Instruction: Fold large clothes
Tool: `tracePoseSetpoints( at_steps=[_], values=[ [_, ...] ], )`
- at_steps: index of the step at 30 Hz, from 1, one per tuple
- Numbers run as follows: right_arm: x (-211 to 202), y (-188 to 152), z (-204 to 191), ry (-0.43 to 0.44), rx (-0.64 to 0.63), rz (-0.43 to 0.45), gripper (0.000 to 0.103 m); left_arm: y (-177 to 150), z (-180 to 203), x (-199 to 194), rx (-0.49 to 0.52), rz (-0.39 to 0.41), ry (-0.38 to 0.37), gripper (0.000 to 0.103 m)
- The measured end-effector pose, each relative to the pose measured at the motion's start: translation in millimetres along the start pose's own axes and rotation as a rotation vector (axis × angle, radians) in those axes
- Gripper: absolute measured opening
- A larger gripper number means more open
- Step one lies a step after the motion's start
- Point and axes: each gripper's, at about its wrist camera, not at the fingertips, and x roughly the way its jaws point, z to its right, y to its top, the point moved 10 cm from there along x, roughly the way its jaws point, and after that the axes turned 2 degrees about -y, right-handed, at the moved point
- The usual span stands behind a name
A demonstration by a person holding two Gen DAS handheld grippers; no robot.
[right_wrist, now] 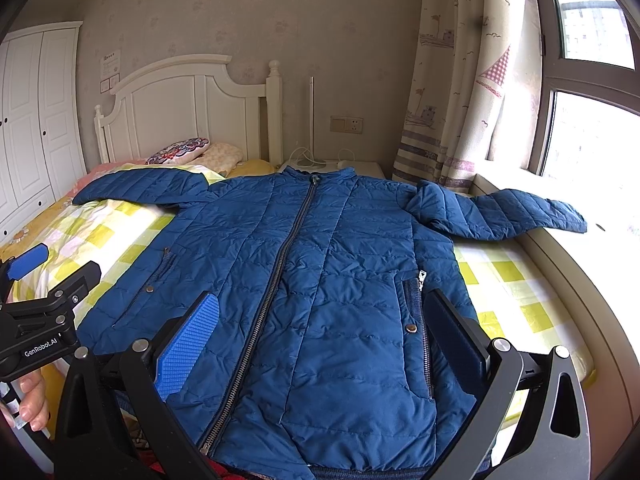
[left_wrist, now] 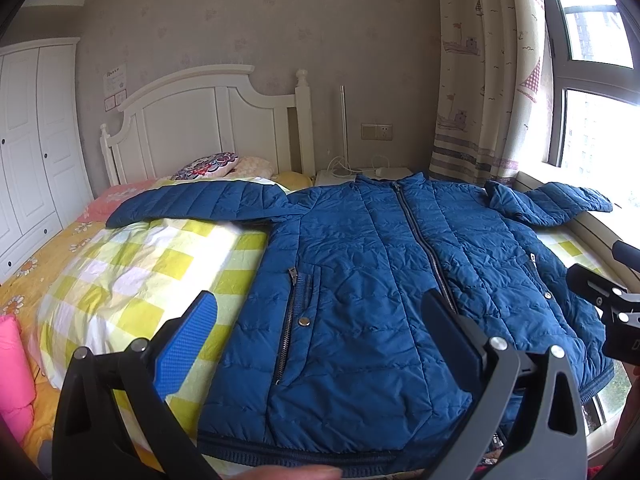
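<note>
From the left wrist, the blue quilted zip-up puffer jacket (left_wrist: pixel 392 280) lies face-up on the yellow-checked bed (left_wrist: pixel 132 272), sleeves spread — laid flat, likely for folding. The left gripper (left_wrist: pixel 320 320) hovers, jaws wide, empty.

From the right wrist, the right gripper (right_wrist: pixel 320 320) likewise gapes over the hem; the other tool reads "GenRobot.AI".
</note>
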Motion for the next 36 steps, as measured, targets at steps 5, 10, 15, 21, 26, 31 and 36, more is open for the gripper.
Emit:
tracePoseSetpoints(
  at_steps=[5, 10, 15, 21, 26, 31, 36],
  values=[
    [3, -3, -1, 0.002, 0.003, -0.006, 0.099, 1, 4, 1, 0.010, -0.007, -0.005, 0.101],
    [12, 0, 5, 0.034, 0.017, -0.015, 0.099, 9, 12, 24, 0.035, -0.043, -0.033, 0.101],
    [54, 5, 42, 0.031, 0.089, -0.100, 0.099, 30, 31, 102, 0.142, -0.154, -0.047, 0.101],
    [150, 5, 157, -0.112, 0.291, -0.222, 0.099, 43, 43, 230, 0.157, -0.344, -0.062, 0.101],
    [232, -4, 262, -0.225, 0.531, -0.320, 0.099, 50, 33, 315, 0.143, -0.371, 0.015, 0.101],
    [277, 10, 319, -0.278, 0.655, -0.299, 0.099, 26, 22, 353, 0.067, -0.438, -0.054, 0.101],
    [308, 16, 355, -0.365, 0.686, -0.310, 0.095, 23, 17, 357, 0.013, -0.454, -0.094, 0.101]
  ],
)
